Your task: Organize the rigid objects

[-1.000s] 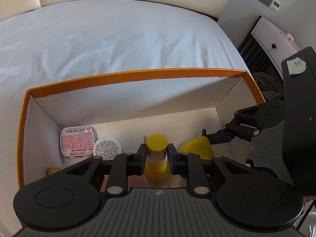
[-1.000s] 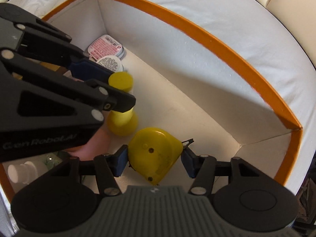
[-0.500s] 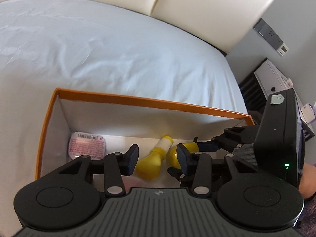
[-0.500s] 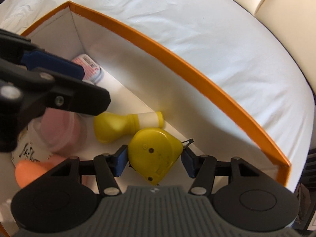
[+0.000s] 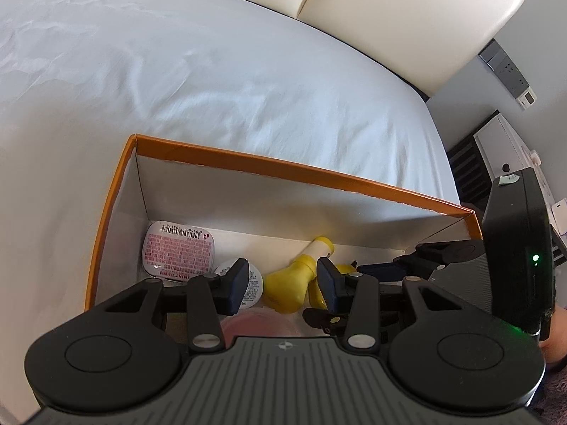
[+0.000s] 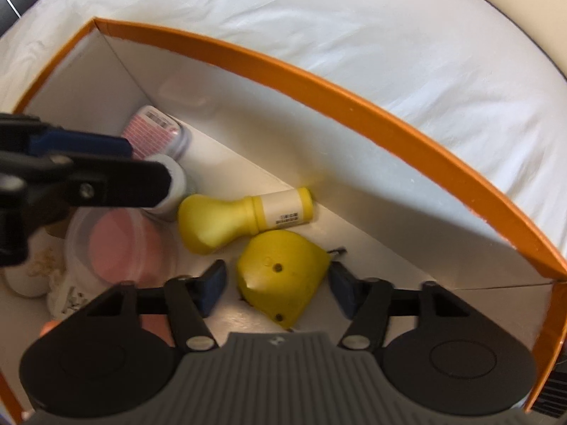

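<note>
The orange box [image 6: 418,145] holds a yellow bottle [image 6: 244,217] lying at twelve o'clock of the yellow case [image 6: 283,279]. The right gripper [image 6: 278,283], jaws just widened, straddles the case untouched; the left gripper [image 5: 281,285] gapes empty.

yellow bottle [image 6: 244,217]: on its side in box | yellow tape measure [image 6: 281,279]: flat beside it

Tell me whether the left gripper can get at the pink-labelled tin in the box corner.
Probably yes: the left gripper is open and empty, and the tin lies uncovered at the box corner, though a round pot crowds it.
</note>
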### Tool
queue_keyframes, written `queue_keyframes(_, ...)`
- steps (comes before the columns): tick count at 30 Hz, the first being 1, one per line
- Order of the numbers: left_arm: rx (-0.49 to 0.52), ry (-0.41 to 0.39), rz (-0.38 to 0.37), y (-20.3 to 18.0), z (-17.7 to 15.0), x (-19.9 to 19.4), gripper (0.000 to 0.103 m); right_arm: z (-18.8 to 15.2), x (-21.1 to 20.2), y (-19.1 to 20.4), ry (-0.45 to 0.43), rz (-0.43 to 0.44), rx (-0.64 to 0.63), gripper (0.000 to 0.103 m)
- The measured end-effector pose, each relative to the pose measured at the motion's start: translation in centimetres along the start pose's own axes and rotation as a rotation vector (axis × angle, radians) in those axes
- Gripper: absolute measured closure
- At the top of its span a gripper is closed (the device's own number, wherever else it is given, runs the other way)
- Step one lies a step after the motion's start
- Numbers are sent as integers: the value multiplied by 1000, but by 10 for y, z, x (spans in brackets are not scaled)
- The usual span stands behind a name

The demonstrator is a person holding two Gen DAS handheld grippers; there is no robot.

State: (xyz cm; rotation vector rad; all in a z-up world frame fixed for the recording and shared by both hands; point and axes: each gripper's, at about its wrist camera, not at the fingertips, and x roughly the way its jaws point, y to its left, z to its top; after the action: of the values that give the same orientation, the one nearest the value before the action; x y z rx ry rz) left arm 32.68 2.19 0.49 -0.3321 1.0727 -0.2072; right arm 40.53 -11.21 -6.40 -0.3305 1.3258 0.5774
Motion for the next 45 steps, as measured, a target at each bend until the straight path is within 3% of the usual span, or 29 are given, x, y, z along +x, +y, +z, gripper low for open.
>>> queue_keyframes(7, 29, -21, -3, -7, -5, -8, 54, -2, -23, -7, -45, -31, 17, 31)
queue_keyframes(13, 76, -104, -4, -25, -14, -38, 54, -19, -63, 7, -112, -81, 53, 31)
queue_keyframes(18, 132, -175, 67, -45, -29, -68, 54, -42, -117, 23, -224, -132, 74, 31)
queue_keyframes(27, 261, -326, 232, -66, -81, -132, 52, -114, -206, 56, -457, -153, 192, 29)
queue_keyframes(30, 302, -390, 249, -69, -101, -153, 52, -146, -237, 66, -540, -167, 245, 26)
queue_keyframes(36, 321, -472, 276, -75, -133, -177, 51, -202, -257, 92, -690, -197, 279, 22)
queue_keyframes(41, 348, -512, 311, -79, -158, -182, 40, -234, -255, 114, -757, -258, 277, 19)
queue_keyframes(43, 359, -545, 345, -80, -170, -183, 20, -240, -250, 123, -754, -294, 275, 19)
queue_keyframes(45, 365, -574, 379, -80, -180, -183, 14, -245, -255, 132, -768, -306, 285, 15)
